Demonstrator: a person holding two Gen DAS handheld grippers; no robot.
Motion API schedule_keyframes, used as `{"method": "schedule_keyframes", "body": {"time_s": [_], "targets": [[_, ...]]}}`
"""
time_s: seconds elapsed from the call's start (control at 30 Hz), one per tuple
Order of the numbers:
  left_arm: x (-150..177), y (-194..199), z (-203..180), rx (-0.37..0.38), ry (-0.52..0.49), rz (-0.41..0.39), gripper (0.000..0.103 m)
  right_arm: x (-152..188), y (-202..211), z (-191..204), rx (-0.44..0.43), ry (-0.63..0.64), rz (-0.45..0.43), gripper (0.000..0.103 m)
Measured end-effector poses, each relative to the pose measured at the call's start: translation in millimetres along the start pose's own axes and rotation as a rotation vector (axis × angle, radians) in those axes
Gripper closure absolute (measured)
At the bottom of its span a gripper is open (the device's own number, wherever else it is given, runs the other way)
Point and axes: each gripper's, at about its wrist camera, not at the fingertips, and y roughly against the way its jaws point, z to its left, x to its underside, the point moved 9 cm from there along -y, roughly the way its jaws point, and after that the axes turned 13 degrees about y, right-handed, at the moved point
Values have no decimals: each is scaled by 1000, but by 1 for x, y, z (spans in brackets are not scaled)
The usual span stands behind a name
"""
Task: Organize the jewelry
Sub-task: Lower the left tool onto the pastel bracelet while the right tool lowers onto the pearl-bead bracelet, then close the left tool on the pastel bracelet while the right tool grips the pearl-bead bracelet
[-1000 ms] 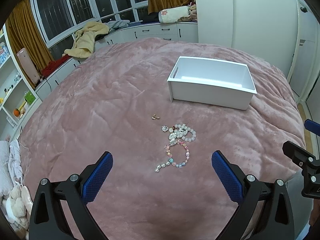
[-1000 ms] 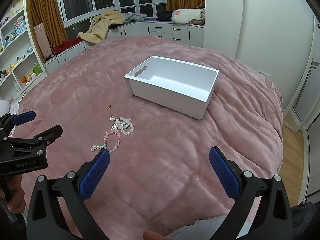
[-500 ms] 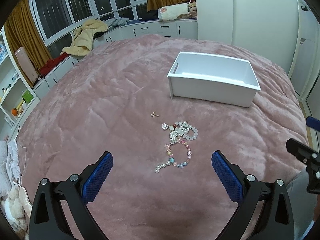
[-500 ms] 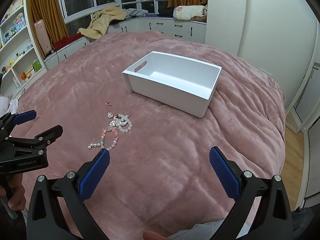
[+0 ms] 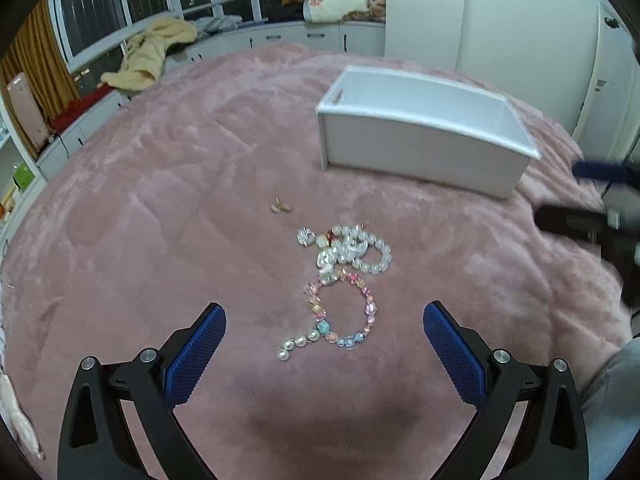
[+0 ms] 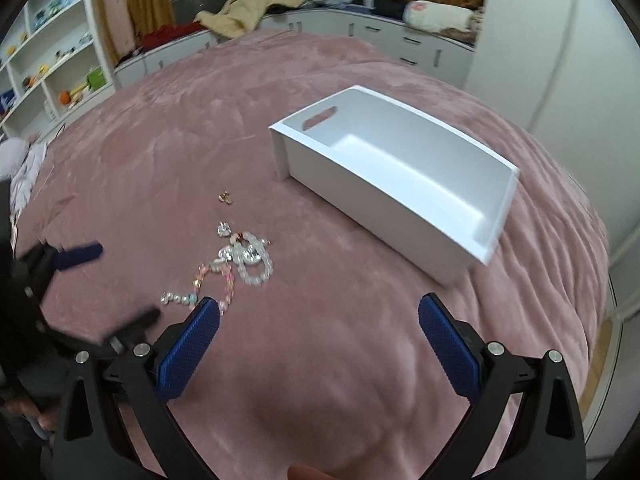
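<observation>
Jewelry lies in a small pile on the pink bedspread: a white bead bracelet (image 5: 370,250) with silver pieces, a pastel bead bracelet (image 5: 342,312), a short pearl strand (image 5: 296,344) and a small gold earring (image 5: 281,207) apart at the far left. The pile also shows in the right wrist view (image 6: 240,260). An empty white box (image 5: 424,136) (image 6: 392,176) stands beyond it. My left gripper (image 5: 324,344) is open and empty, just short of the pastel bracelet. My right gripper (image 6: 318,340) is open and empty, right of the pile.
The pink bedspread (image 5: 160,200) covers a large bed. White cabinets with a yellow blanket (image 5: 154,56) line the windows behind. Shelves with toys (image 6: 52,80) stand at the left. The other gripper shows at each view's edge (image 5: 592,200) (image 6: 60,280).
Both grippers have moved forward and lower toward the jewelry, which looks larger and nearer. Both stay open. The jewelry and box have not moved.
</observation>
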Motion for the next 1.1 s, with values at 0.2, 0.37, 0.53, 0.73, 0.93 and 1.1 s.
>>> {"method": "schedule_keyframes", "body": {"time_s": [0.2,0.37,0.53,0.73,0.93,1.1], "targets": [[15,-53,10,21,53,35,3,-21,-66,-3,-53,-1,12,5],[24,-87,19,-20,68,58,3,-16,-108,4,-125,23,28,5],[34,-115,23,-40,84,103,29,-20,-144,25,-165,117,-2,8],[37,-117,26,-41,91,94,46,-13,-179,41,-240,118,21,12],[35,-114,31,-34,106,108,72,-10,-186,28,-243,116,7,49],[34,-109,34,-23,97,104,88,-15,-184,16,-279,78,20,92]]}}
